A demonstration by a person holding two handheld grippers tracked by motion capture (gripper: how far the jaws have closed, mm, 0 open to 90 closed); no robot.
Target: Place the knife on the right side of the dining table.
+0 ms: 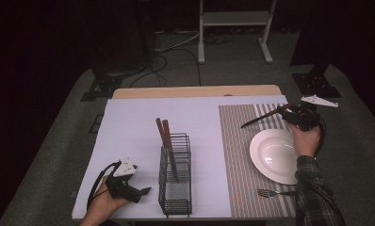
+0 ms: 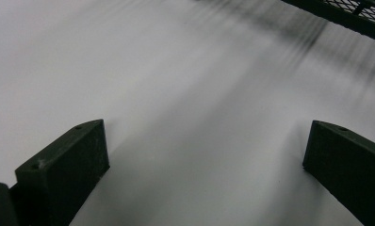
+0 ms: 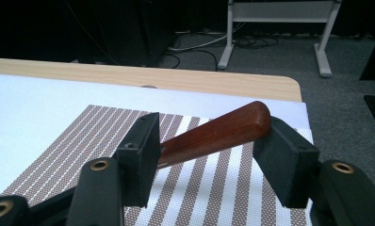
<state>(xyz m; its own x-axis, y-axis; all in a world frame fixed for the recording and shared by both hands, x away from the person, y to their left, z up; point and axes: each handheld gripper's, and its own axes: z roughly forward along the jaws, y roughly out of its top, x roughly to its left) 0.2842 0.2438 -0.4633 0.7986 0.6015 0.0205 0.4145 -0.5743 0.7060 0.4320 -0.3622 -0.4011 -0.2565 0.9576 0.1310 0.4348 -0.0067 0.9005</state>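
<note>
Wooden-handled knife (image 3: pixel 218 134) lying between the jaws of the right tool (image 3: pixel 214 150).
Its own view shows the reddish handle crossing the gap slantwise, touching the right jaw, which stands partly open, above the striped placemat (image 3: pixel 72 146); the high view adds the dark blade jutting left of that tool, one white plate (image 1: pixel 273 155) and one fork (image 1: pixel 270 192) nearer the person, and one wire basket (image 1: pixel 175 181) holding two wooden handles. Left tool (image 2: pixel 204 150) gapes wide, gripping nothing, on the pale bench (image 2: pixel 176 94).
</note>
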